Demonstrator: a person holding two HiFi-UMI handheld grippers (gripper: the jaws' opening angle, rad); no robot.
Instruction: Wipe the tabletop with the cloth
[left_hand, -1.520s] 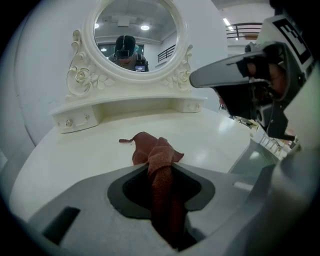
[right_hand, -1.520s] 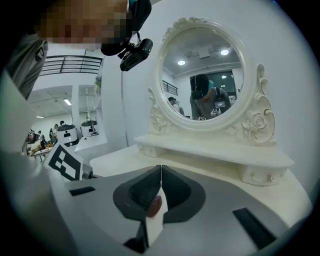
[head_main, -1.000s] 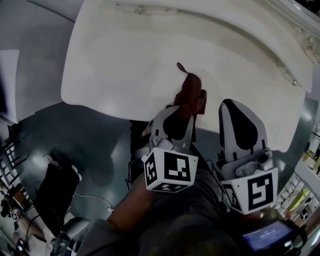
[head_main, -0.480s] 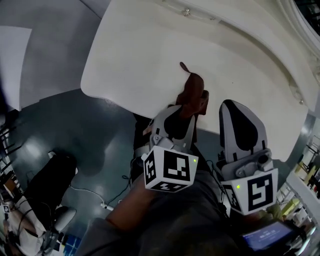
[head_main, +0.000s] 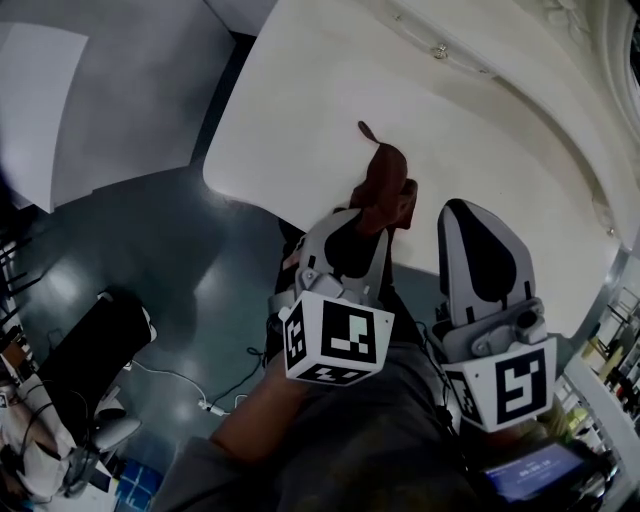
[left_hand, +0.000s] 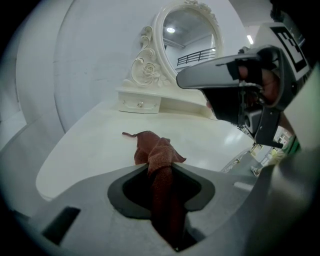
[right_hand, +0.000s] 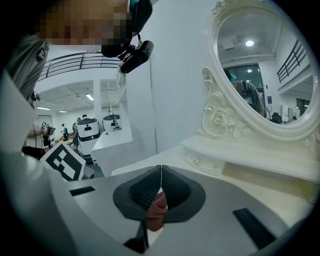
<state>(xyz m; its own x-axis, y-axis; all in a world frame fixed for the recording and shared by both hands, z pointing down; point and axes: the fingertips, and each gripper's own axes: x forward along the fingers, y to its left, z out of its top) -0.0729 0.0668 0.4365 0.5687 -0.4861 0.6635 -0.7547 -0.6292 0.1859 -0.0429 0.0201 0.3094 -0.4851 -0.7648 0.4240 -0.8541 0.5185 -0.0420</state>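
1. Cloth (head_main: 385, 190) (left_hand: 159, 165): a rust-brown piece of terry fabric, bunched into a narrow roll. It is pinched between the jaws of the left gripper (head_main: 372, 222) (left_hand: 161, 172), a grey two-jaw tool with a marker cube.
2. In the head view the free end of the cloth lies on the cream oval tabletop (head_main: 300, 120) at 12 o'clock from the left gripper's tips. A thin tail points toward 11 o'clock.
3. The right gripper (head_main: 458, 205) (right_hand: 160, 167), of the same grey build, is at 3 o'clock from the left gripper and just beside the cloth. Its jaw tips meet. A reddish-brown patch shows through the gap lower down; whether it lies between the jaws cannot be told.
4. A small cream drawer (left_hand: 140, 104) (right_hand: 202, 162) sits under the mirror and is closed, so its contents are hidden.
5. Only the two gripper views show the oval mirror in a carved cream frame (left_hand: 192, 35) (right_hand: 260, 65), at 12 o'clock beyond the tabletop.
6. Only the head view shows the glossy dark floor (head_main: 180, 260), at 9 o'clock from the tabletop.
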